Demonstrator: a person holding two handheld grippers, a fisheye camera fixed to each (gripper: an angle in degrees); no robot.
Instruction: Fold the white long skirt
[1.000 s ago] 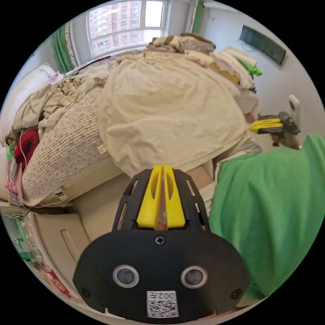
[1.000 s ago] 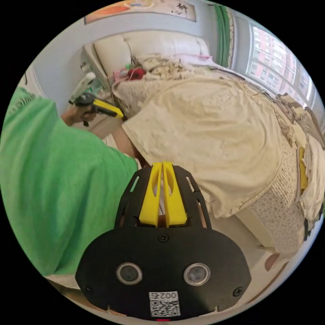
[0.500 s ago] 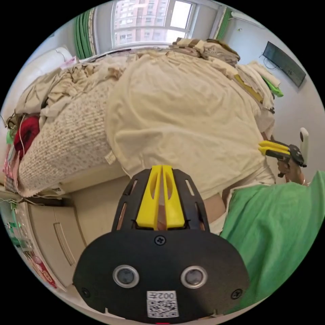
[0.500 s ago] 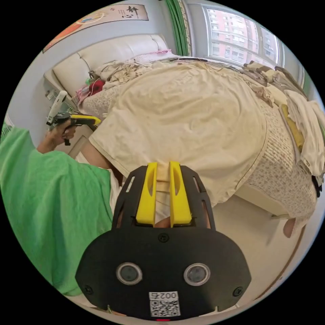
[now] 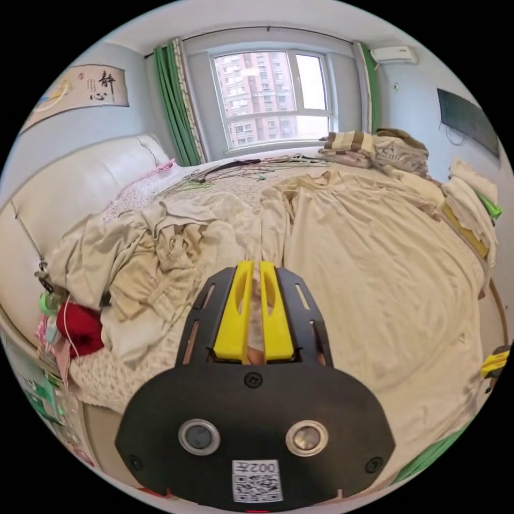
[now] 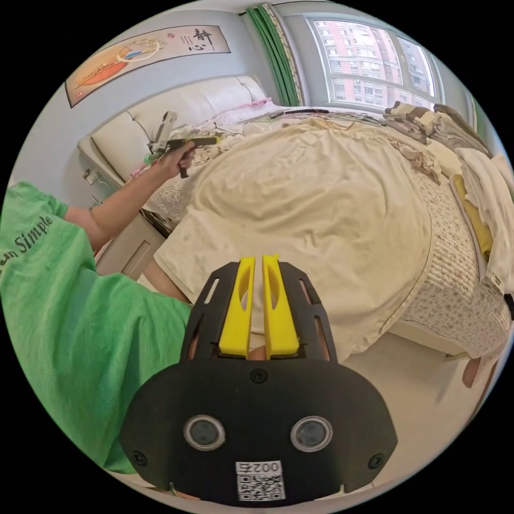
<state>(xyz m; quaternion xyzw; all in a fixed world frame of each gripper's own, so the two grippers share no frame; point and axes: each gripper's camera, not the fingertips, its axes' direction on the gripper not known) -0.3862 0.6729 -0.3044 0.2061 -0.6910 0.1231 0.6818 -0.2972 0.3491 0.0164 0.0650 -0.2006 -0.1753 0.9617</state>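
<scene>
The skirt [image 5: 375, 278] lies spread flat over the bed [image 6: 455, 300], its hem hanging over the near edge in the right gripper view. The left gripper [image 5: 253, 267] is held above the skirt's left edge, near a heap of crumpled clothes [image 5: 155, 251]; its jaws are nearly closed with a thin gap, and I cannot tell if cloth is between them. The right gripper [image 6: 256, 262] is over the near hem, jaws slightly apart, grasping nothing I can see. Folded clothes [image 6: 487, 187] are stacked on the right side. The person wears a green shirt [image 6: 80, 321].
</scene>
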